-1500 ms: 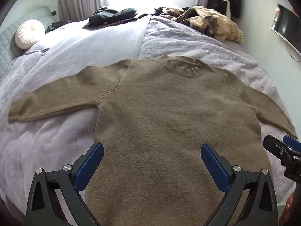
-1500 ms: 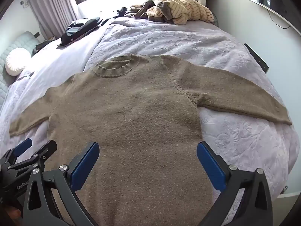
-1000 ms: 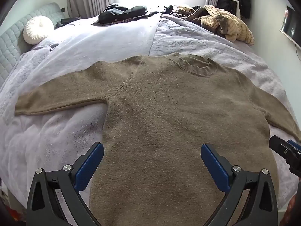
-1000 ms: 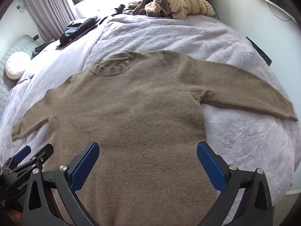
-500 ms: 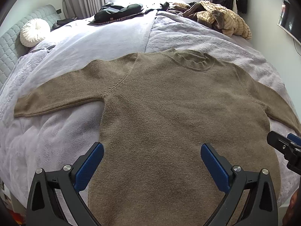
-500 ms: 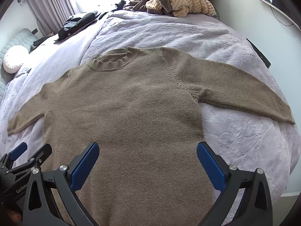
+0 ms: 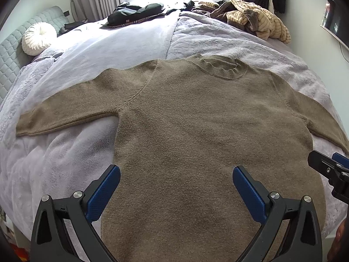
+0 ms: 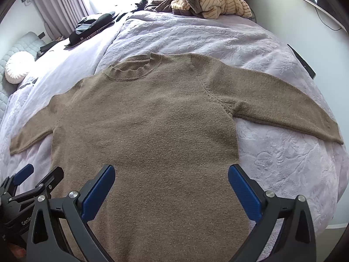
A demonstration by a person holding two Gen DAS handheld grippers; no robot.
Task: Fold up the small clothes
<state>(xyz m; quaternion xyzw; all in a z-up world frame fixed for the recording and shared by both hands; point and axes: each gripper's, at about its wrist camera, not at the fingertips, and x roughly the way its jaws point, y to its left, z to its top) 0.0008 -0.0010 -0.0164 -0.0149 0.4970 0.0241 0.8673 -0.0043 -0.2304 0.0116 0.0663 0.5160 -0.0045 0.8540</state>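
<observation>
An olive-brown knit sweater (image 7: 196, 131) lies flat on the bed, collar away from me, both sleeves spread out to the sides. It also shows in the right wrist view (image 8: 148, 135). My left gripper (image 7: 176, 187) is open and empty, hovering over the sweater's lower body near the left side. My right gripper (image 8: 171, 185) is open and empty over the lower body near the right side. Each gripper shows at the edge of the other's view: the right one (image 7: 331, 170) and the left one (image 8: 26, 185).
The bed (image 7: 65, 152) has a lilac quilt. A pile of striped and brown clothes (image 7: 250, 19) and dark garments (image 7: 135, 14) lie at the far end. A white round cushion (image 7: 37, 38) lies by the headboard at left. A dark flat object (image 8: 302, 61) lies at the right edge.
Both grippers have shifted slightly over the sweater's lower part, staying open. The sweater has not moved.
</observation>
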